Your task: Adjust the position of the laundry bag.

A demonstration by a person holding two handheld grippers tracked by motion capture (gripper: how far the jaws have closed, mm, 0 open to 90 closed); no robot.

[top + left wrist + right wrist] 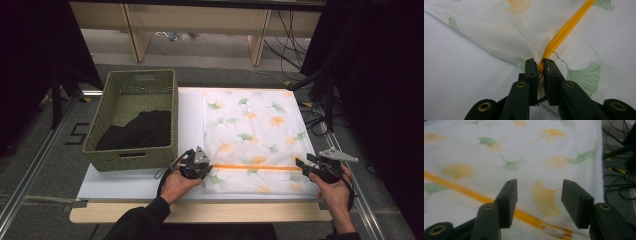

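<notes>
1. A white table (135, 185) is carrying the whole scene, seen from the high view, with a person's two forearms reaching in over its near edge.
2. A white mesh laundry bag (250, 130), printed with green and orange ginkgo leaves, is lying flat across the right half of the table, just beside a basket.
3. The olive woven basket (134, 87) is sitting to the left of the laundry bag, with a dark garment (137, 131) bunched inside it.
4. An orange zipper (255, 168) is running straight across the near part of the laundry bag, from its left edge towards its right edge.
5. The left gripper (540, 65) is working at the left end of the zipper on the laundry bag's left edge; its jaws are clenched on the zipper's end, with the orange band puckering the mesh between the pads.
6. The right gripper (537, 202) is hovering over the laundry bag's near right corner, its jaws standing apart and gripping nothing, with the zipper's right end and pull (543, 226) lying just beneath them.
</notes>
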